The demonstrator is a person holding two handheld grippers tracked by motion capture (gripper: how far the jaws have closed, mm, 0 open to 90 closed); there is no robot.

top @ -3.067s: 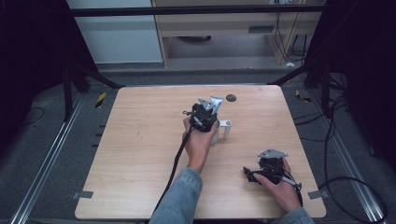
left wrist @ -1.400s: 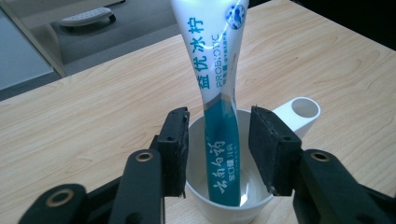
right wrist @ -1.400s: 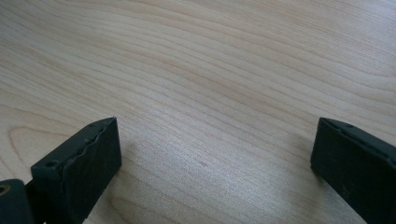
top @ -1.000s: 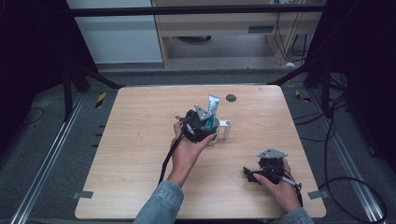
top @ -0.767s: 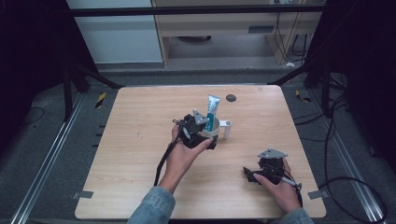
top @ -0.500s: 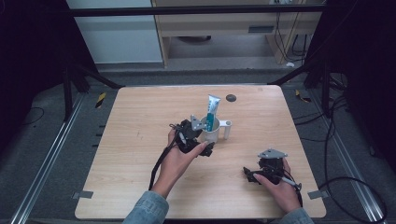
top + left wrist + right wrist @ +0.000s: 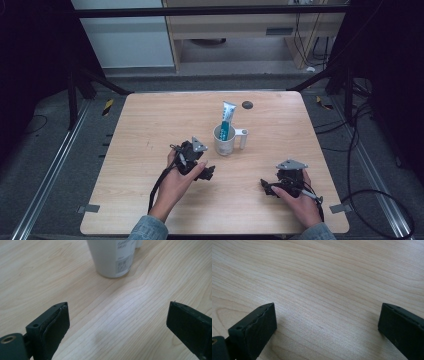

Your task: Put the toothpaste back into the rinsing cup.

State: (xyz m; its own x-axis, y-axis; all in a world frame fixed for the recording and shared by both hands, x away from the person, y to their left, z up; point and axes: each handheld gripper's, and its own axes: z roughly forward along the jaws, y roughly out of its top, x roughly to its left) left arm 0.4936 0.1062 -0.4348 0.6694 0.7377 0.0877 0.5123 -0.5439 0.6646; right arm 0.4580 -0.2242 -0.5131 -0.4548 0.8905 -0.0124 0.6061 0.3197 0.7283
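Toothpaste tube (image 7: 227, 120) standing in the mug (image 7: 223, 145), left tongs (image 7: 205, 171) spread and empty, right tongs (image 7: 267, 186) spread over bare worktop (image 7: 150, 120), job seemingly done.

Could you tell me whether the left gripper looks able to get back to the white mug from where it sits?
Probably yes: the left gripper has open, empty jaws and bare table lies between it and the white mug.
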